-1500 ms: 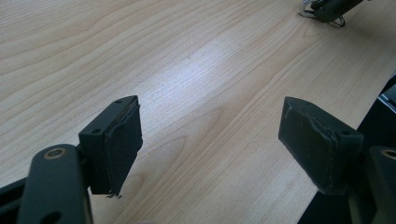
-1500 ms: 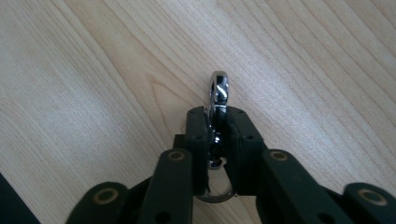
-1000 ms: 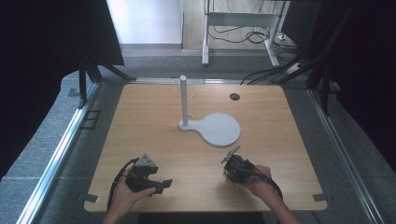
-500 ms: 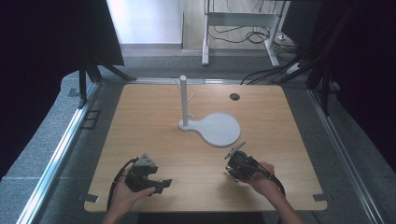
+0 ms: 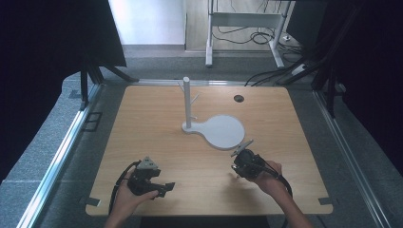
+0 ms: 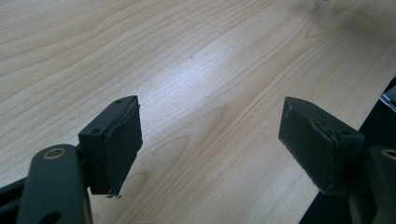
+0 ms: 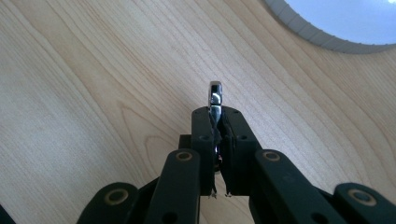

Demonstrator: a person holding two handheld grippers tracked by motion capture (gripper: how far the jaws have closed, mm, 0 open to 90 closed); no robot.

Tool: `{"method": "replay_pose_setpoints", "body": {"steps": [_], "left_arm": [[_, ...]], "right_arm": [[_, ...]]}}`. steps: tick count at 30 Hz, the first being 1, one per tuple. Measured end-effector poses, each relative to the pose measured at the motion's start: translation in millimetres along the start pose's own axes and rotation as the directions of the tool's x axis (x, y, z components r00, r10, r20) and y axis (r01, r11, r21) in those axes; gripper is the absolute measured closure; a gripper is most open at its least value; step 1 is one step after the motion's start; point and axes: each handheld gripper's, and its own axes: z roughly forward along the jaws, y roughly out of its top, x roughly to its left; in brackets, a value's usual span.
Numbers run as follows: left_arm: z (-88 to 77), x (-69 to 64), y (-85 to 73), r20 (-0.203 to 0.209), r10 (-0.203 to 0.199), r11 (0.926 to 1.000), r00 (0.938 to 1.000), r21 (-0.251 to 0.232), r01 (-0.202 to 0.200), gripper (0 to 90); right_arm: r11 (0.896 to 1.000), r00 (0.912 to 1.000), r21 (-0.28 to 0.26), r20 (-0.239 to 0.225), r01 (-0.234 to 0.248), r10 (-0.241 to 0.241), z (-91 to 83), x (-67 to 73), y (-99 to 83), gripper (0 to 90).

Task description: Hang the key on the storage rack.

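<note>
Right gripper view shows the right tool (image 7: 215,122) clamped on a thin, shiny metal piece (image 7: 215,97), probably stiff, light and slippery, gripped near one end.

Two grippers are showing at the near edge of one wooden table (image 5: 157,123): the left gripper (image 5: 164,186) and the right gripper (image 5: 236,167), each sitting in one of two hands. One thin shiny metal piece (image 7: 215,99) is sticking out between the right gripper's jaws, and one white stand (image 5: 209,127) is standing on the table, made up of one upright post and one round flat base. One small dark round hole (image 5: 238,98) is lying in the tabletop near the far edge.
</note>
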Motion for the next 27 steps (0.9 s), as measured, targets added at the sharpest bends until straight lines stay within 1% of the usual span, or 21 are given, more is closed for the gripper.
{"method": "replay_pose_setpoints", "body": {"steps": [13, 17, 20, 23, 25, 27], "left_arm": [[0.5, 0.4, -0.2, 0.000, -0.003, 1.0000, 1.0000, 0.000, 0.003, 22.0], [0.5, 0.8, -0.2, 0.000, 0.001, 1.0000, 1.0000, 0.000, -0.001, 22.0], [0.5, 1.1, -0.4, -0.001, -0.006, 1.0000, 1.0000, -0.001, 0.006, 22.0], [1.0, 1.2, -0.4, -0.003, -0.006, 1.0000, 1.0000, 0.002, 0.006, 22.0], [1.4, 0.7, -0.5, -0.002, -0.006, 1.0000, 1.0000, 0.003, 0.006, 22.0], [1.6, 0.5, -0.4, -0.001, -0.002, 1.0000, 1.0000, 0.003, 0.002, 22.0]], "right_arm": [[1.000, 1.0000, -0.025, 0.006, -0.004, 0.004, -9.9, -6.0, 7.5, 85.0], [0.999, 0.9999, -0.037, -0.004, -0.016, 0.016, -13.0, -12.2, 12.5, 85.0], [0.998, 0.9997, -0.051, -0.010, -0.023, 0.023, -16.0, -18.4, 17.3, 85.0], [0.997, 0.9993, -0.066, -0.008, -0.036, 0.035, -19.4, -23.0, 22.1, 85.1], [0.996, 0.9992, -0.085, -0.010, -0.041, 0.040, -22.2, -27.3, 26.9, 85.0], [0.995, 0.9990, -0.087, -0.011, -0.044, 0.043, -23.0, -28.3, 28.5, 85.0]]}}
